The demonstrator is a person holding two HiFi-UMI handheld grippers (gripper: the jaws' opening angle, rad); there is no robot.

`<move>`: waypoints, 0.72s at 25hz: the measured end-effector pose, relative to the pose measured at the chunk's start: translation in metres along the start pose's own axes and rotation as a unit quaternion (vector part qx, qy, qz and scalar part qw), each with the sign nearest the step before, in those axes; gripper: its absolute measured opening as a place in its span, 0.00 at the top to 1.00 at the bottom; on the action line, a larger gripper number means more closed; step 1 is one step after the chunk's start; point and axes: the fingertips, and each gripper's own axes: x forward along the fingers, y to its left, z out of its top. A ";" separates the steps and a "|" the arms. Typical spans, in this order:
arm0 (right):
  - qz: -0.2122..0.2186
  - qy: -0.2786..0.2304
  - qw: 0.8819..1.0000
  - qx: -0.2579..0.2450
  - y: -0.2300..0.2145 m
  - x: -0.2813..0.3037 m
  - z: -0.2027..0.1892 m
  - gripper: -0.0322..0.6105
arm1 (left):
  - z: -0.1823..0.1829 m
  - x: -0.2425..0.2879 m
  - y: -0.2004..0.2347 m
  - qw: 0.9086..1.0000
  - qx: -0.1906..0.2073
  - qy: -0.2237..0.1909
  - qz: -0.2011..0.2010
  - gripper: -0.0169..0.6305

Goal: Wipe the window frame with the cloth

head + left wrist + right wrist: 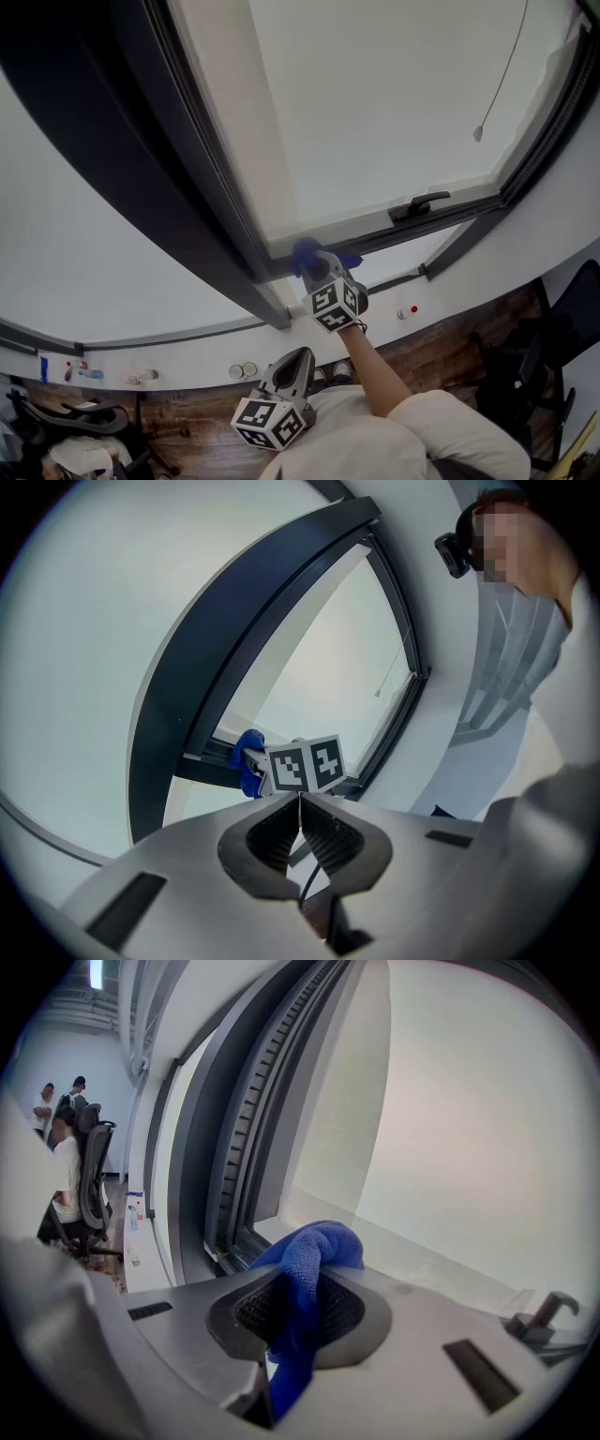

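A blue cloth (314, 1252) is pinched in my right gripper (302, 1283), bunched above the jaws with a tail hanging below. In the head view that right gripper (320, 265) presses the cloth (306, 255) against the dark window frame (412, 225) at its lower left corner. My left gripper (298, 360) hangs low near the person's chest, jaws shut with nothing between them. From the left gripper view, the left gripper (300, 799) points up at the cloth (247, 761) and the frame (202, 682).
A window handle (419, 204) sits on the bottom frame rail to the right of the cloth. A blind cord (478, 133) hangs over the pane. A white sill (187, 361) carries small items. Chairs (525, 375) stand on the wooden floor below. People (61, 1147) are far off.
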 end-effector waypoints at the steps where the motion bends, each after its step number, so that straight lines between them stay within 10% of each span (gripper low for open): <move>1: -0.001 0.001 1.000 0.003 -0.002 -0.001 -0.001 0.86 | 0.000 0.001 0.000 1.000 0.000 0.000 0.000 0.96; 18: -0.023 0.001 0.999 0.034 -0.046 -0.016 -0.025 0.86 | 0.002 0.022 -0.012 1.000 0.012 0.008 -0.017 0.96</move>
